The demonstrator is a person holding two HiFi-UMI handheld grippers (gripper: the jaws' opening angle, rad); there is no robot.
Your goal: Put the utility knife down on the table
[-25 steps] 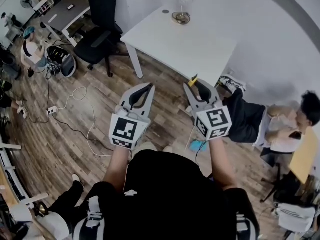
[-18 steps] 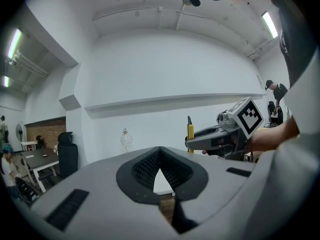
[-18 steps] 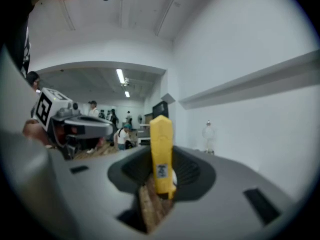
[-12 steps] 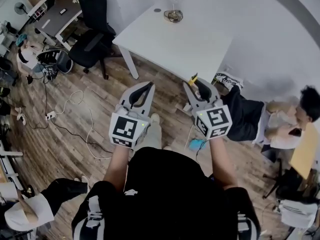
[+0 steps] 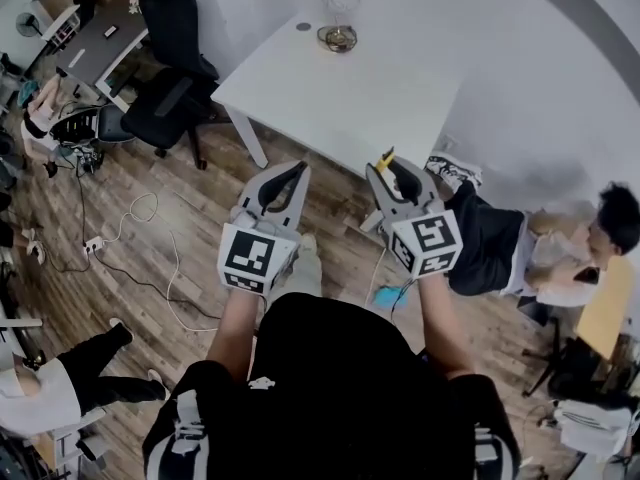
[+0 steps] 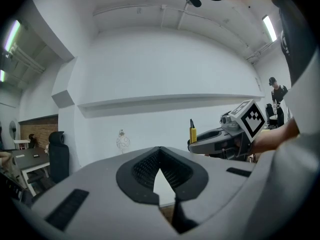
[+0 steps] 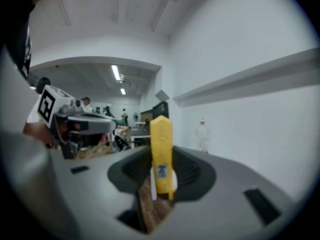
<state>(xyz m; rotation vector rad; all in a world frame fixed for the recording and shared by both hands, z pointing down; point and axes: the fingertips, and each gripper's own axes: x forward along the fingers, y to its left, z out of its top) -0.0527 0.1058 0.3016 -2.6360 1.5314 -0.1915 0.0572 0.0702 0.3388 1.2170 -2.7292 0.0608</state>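
Yellow utility knife (image 7: 161, 154) stood clamped between the jaws of the right gripper (image 5: 392, 178). Its long axis ran along the jaws, so the tip poked past the fingertips toward the table (image 5: 340, 98). The knife was in the air short of the table's near edge, above the wooden floor (image 5: 150, 258), not yet over the white top. The left gripper (image 5: 283, 180) hung level with it, equally short of the table, jaws together on nothing. The coming move looked to be the right gripper's: reach forward past the table's near edge, lower, and tip the knife flat before releasing.
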